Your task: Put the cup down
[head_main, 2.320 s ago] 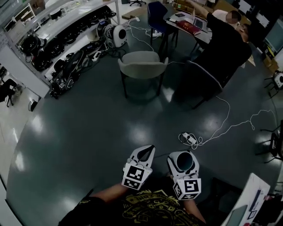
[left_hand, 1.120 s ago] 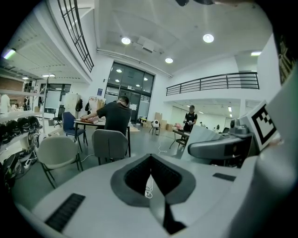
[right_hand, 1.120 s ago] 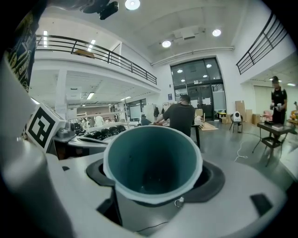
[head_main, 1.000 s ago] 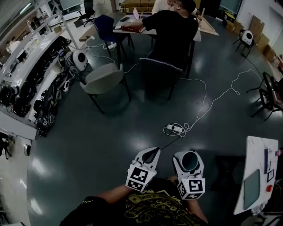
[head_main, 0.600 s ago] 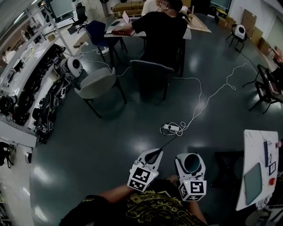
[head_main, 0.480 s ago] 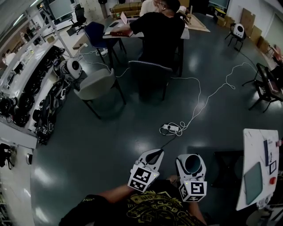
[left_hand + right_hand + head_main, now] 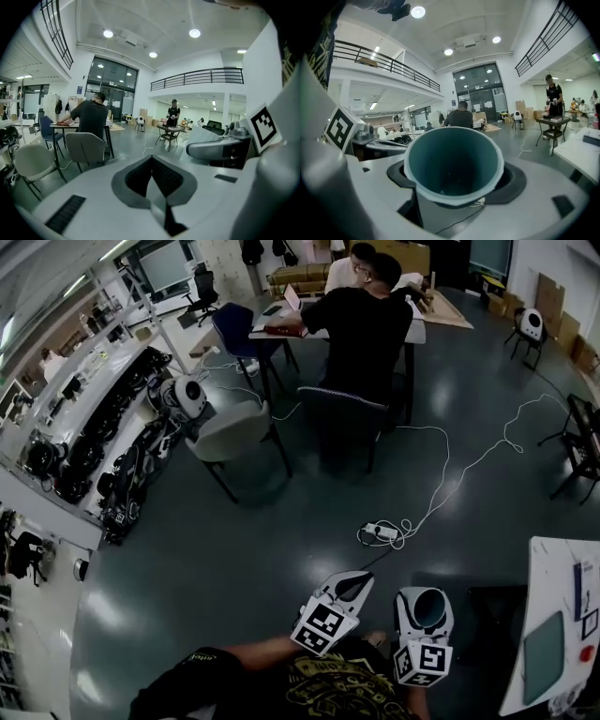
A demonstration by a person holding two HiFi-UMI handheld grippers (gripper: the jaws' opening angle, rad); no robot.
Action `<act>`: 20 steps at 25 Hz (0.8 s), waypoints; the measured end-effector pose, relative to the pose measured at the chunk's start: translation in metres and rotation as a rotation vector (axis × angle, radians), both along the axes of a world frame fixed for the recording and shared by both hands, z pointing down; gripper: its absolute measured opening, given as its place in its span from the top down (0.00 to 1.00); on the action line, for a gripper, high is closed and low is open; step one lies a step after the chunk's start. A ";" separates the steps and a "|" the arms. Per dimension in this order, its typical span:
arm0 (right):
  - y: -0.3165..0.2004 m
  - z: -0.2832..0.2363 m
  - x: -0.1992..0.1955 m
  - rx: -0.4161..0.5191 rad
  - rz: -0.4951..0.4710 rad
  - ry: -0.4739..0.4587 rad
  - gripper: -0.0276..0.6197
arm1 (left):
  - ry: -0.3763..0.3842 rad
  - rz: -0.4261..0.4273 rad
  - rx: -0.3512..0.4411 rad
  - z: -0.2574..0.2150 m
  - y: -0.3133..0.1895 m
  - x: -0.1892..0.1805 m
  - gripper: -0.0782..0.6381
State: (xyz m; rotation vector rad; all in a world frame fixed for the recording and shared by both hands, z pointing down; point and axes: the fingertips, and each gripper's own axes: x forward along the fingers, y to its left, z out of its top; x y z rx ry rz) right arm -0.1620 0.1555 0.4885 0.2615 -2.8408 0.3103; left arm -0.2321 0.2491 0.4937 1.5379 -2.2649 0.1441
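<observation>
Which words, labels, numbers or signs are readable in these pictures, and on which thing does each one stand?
No text can be read with certainty.
Left marker cube and right marker cube: black-and-white square patterns, no letters.
Shirt print: golden pattern, too blurred.
Blue sign beside the glass doors: too small.
Labels on the white table: too small.
Cup: no print visible.

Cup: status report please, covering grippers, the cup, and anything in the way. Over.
Left gripper shut, empty. Right gripper shut on teal cup, held above floor, not set down. White table off to right; power strip on floor ahead.
</observation>
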 end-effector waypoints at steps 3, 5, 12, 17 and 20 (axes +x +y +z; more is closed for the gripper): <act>-0.009 0.004 0.004 -0.007 0.004 -0.009 0.37 | -0.005 0.000 -0.010 0.003 -0.008 0.003 0.88; -0.016 0.005 0.008 -0.009 0.006 -0.012 0.37 | -0.007 0.004 -0.013 0.003 -0.016 0.007 0.88; -0.056 0.001 0.035 -0.009 0.044 -0.023 0.37 | -0.017 0.054 -0.034 0.002 -0.061 0.031 0.88; -0.086 0.003 0.053 0.009 0.072 -0.034 0.37 | -0.029 0.082 -0.028 0.004 -0.094 0.045 0.88; -0.103 0.002 0.066 0.013 0.093 -0.034 0.37 | -0.031 0.104 -0.024 0.003 -0.114 0.054 0.88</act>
